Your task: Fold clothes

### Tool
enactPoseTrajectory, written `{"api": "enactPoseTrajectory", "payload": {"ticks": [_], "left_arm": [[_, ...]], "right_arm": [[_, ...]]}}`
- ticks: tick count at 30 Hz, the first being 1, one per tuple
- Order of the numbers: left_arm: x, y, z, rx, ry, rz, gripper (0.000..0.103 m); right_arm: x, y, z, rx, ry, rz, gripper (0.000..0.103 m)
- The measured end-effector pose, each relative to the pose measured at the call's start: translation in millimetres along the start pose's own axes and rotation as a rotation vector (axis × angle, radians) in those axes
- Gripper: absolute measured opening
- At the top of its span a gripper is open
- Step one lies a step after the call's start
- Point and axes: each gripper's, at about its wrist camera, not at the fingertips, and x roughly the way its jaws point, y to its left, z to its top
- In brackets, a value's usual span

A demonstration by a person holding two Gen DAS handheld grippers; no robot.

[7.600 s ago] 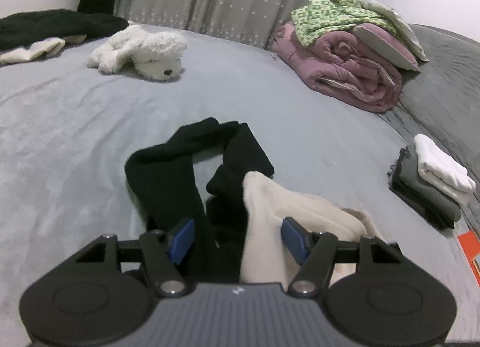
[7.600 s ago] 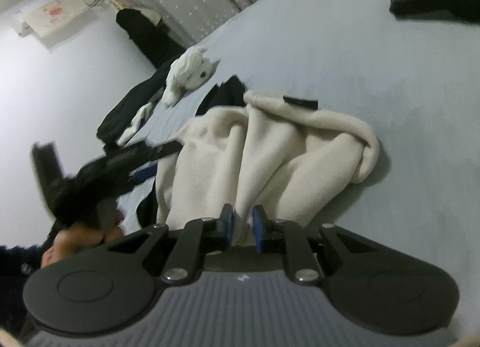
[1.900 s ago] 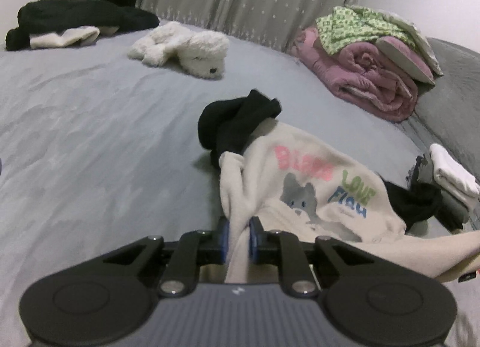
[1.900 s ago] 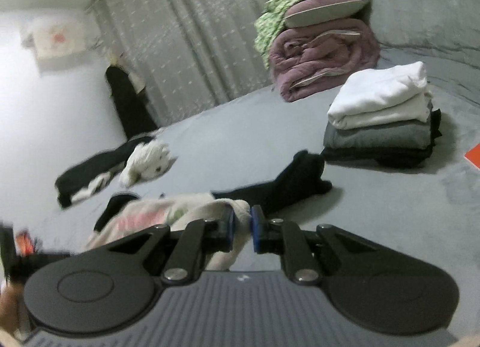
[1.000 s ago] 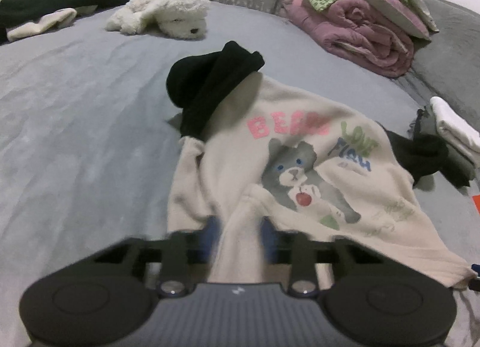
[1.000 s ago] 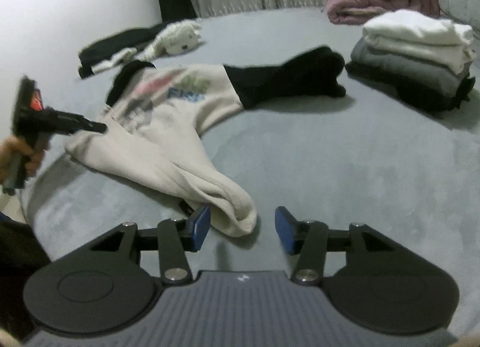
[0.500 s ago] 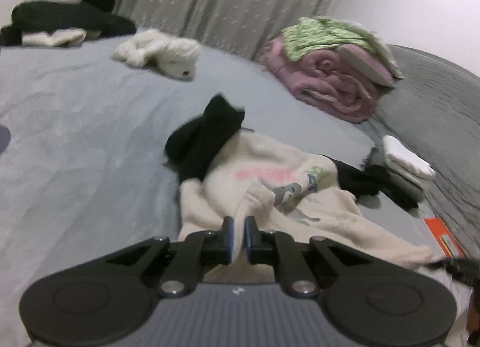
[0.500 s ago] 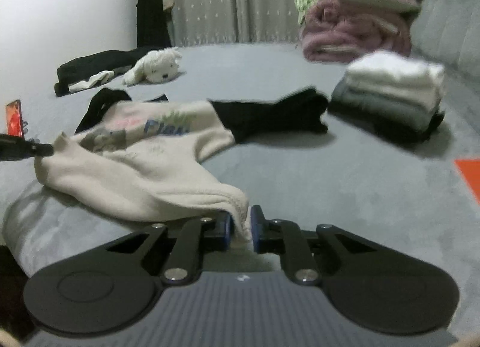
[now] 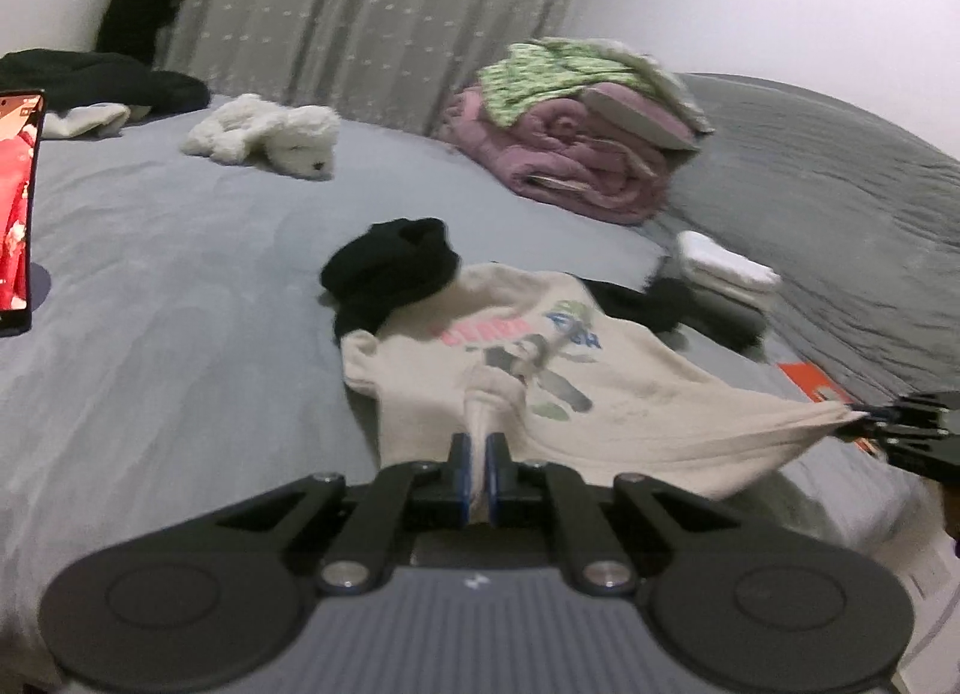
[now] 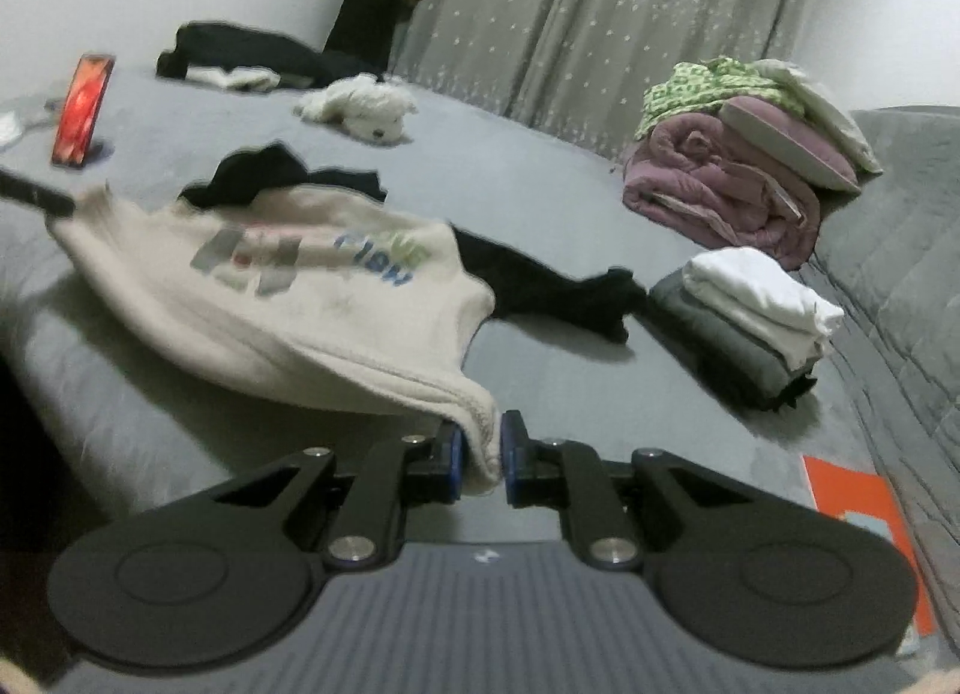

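Note:
A cream sweatshirt [image 9: 540, 370] with black sleeves and a printed front lies stretched over the grey bed [image 9: 150, 274]. My left gripper [image 9: 477, 475] is shut on one corner of its hem. My right gripper [image 10: 480, 454] is shut on the other hem corner of the sweatshirt [image 10: 288, 286] and shows at the right edge of the left wrist view as the right gripper [image 9: 870, 415], pulling the hem taut. The hem hangs lifted off the bed between both grippers. One black sleeve [image 10: 552, 286] trails toward the folded pile; the other black sleeve [image 9: 390, 268] is bunched at the far shoulder.
A folded pile of white and grey clothes [image 10: 750, 316] sits on the right. Rolled pink bedding with a green cloth [image 10: 732, 184] lies behind it. A white plush toy [image 9: 270, 136], dark clothes [image 9: 102, 82], a propped phone [image 10: 81, 112] and an orange booklet [image 10: 858, 508] are also on the bed.
Both grippers shut on the hem corners one second ago after a brief release. They have since lifted and pulled apart, stretching the sweatshirt wider and flatter.

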Motion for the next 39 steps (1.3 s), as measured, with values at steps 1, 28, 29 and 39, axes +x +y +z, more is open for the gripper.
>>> {"api": "enactPoseTrajectory", "payload": {"ticks": [1, 28, 29, 39], "left_arm": [[-4, -1, -4, 0.009, 0.006, -0.015, 0.005], [8, 39, 1, -0.005, 0.213, 0.031, 0.071], [11, 39, 3, -0.001, 0.207, 0.051, 0.073], [33, 30, 17, -0.021, 0.223, 0.179, 0.081]], "right_arm": [[-1, 1, -5, 0.008, 0.015, 0.008, 0.014], [7, -31, -36, 0.375, 0.222, 0.16, 0.062], [8, -32, -37, 0.394, 0.225, 0.162, 0.063], [8, -26, -29, 0.439, 0.214, 0.167, 0.07]]}}
